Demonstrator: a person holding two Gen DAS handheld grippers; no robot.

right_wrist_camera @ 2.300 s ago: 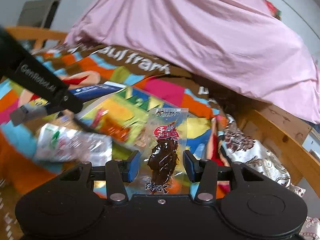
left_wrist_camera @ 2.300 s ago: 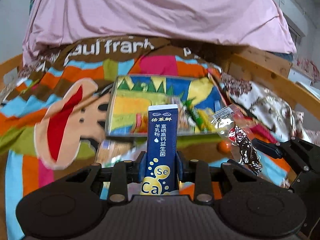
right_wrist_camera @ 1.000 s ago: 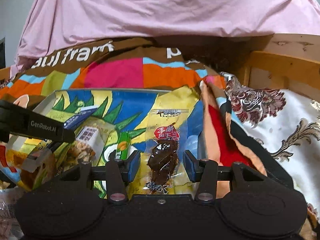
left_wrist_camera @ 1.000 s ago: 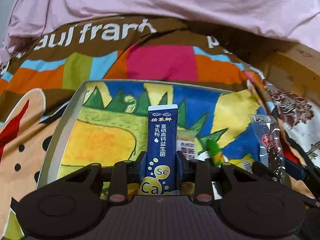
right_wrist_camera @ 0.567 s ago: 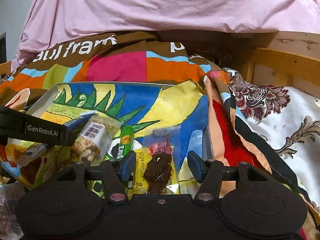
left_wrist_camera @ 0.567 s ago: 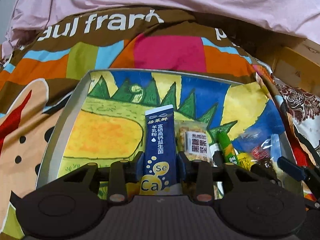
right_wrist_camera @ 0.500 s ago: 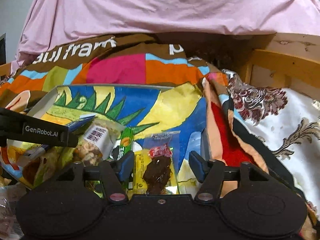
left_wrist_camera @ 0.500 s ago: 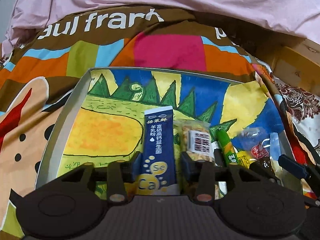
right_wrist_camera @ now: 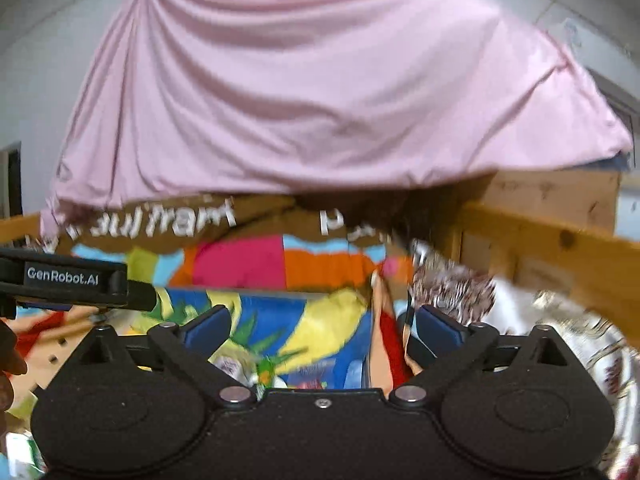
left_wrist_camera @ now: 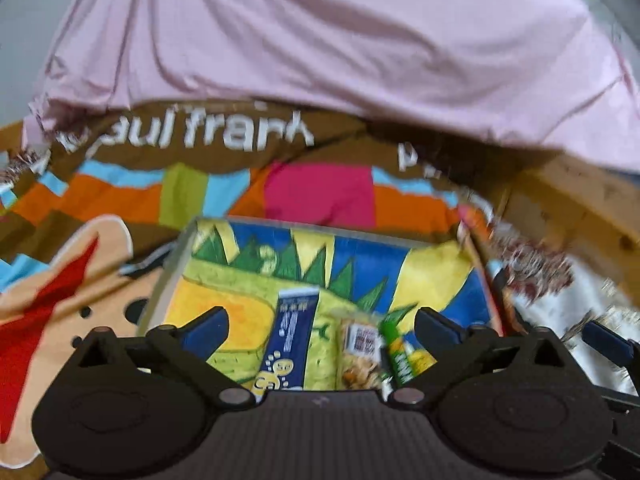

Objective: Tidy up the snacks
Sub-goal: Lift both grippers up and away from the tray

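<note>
Jaws of left gripper (left_wrist_camera: 320, 326) and right gripper (right_wrist_camera: 322, 330) just opened wide, nothing between. Blue sachet (left_wrist_camera: 292, 340), nut pack (left_wrist_camera: 360, 356), green stick (left_wrist_camera: 396, 354) lie loose in tray (left_wrist_camera: 172, 276). Risk: crowded near corner, soft blanket (left_wrist_camera: 320, 196) beyond; next drop may spill over rim.

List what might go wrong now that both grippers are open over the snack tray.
1. The tray sits on a soft, rumpled blanket, so it may tilt and let packets slide.
2. The blue sachet, nut packet and green stick crowd the near right part; another drop there could pile up or spill over the rim.
3. The left gripper and right gripper, jaws just opened and empty, work close together and could collide.
</note>
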